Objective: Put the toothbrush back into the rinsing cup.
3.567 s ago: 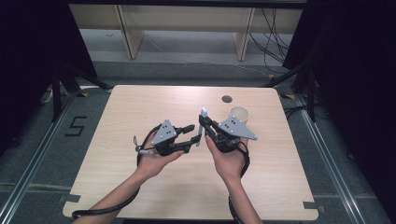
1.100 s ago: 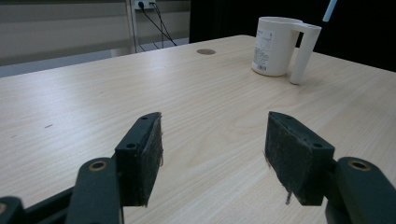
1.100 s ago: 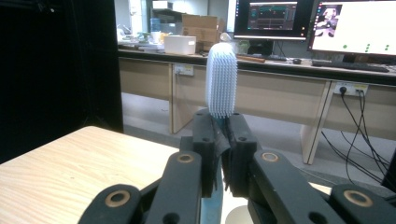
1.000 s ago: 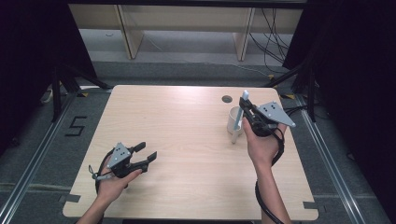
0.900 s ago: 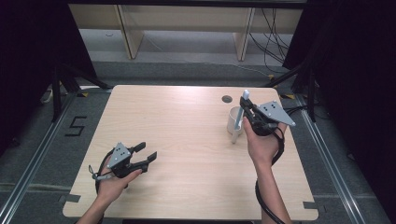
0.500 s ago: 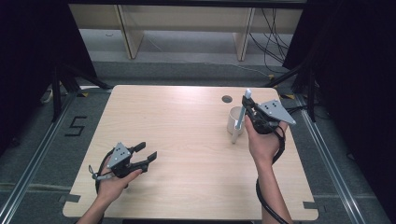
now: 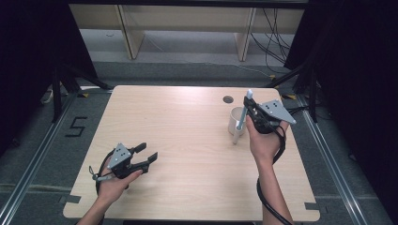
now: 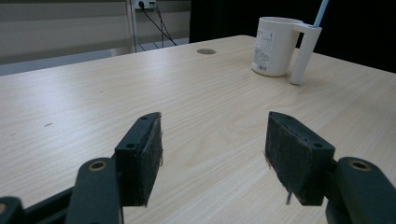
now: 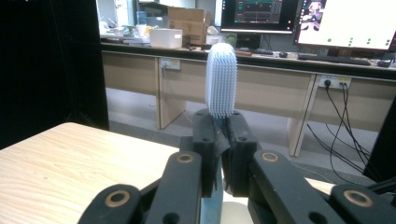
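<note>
1. Right gripper (image 7: 247,104) is clamped on a toothbrush (image 9: 221,86), bristles up, handle slanting down beside the white mug (image 7: 235,121), likely ready to drop in
2. Left gripper (image 7: 146,155) rests open on the surface (image 7: 187,136), well apart, not needed

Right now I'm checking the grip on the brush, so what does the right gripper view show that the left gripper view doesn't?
Right gripper view: the bristled head of the pale blue toothbrush, upright above the right gripper, whose jaws are shut on its handle; beyond, desks and lit monitors.
Left gripper view: the white mug with its label and long handle, the round hole in the tabletop, and the left gripper, jaws open and empty.
Shared: the light wooden table and the toothbrush, a blue stem by the mug.
</note>
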Motion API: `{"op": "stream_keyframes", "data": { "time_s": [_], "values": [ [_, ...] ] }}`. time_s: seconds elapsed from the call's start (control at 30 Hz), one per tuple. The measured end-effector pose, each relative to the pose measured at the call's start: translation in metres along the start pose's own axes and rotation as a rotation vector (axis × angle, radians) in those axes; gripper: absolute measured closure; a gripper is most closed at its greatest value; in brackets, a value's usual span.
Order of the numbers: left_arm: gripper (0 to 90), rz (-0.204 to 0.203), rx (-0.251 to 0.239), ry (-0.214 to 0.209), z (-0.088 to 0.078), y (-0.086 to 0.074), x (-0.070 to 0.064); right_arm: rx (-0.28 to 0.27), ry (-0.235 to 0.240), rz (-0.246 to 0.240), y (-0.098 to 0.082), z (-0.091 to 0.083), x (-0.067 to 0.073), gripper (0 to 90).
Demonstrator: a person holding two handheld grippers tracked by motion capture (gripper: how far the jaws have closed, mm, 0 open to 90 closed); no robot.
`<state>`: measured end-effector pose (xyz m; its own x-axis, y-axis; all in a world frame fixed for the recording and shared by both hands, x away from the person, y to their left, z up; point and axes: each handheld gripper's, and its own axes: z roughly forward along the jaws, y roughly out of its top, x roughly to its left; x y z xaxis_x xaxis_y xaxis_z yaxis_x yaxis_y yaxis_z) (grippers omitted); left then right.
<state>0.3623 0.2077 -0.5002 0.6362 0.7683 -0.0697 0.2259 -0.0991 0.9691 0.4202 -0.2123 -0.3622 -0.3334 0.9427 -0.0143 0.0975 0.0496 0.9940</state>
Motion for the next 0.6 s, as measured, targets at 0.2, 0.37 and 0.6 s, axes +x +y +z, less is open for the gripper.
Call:
{"op": "stream_keyframes", "data": {
  "time_s": [0.2, 0.37, 0.6],
  "values": [
    [36.1, -0.004, -0.002, -0.001, 0.0, 0.0, 0.0, 0.002, -0.005, -0.002, -0.003, 0.002, 0.0, 85.3],
    [36.1, -0.004, 0.0, -0.003, 0.0, -0.001, 0.0, 0.009, -0.006, -0.005, -0.006, 0.004, -0.001, 85.2],
    [36.0, -0.004, 0.0, -0.004, 0.0, -0.001, 0.0, 0.018, -0.006, -0.009, -0.011, 0.007, -0.001, 85.2]
  ]
}}
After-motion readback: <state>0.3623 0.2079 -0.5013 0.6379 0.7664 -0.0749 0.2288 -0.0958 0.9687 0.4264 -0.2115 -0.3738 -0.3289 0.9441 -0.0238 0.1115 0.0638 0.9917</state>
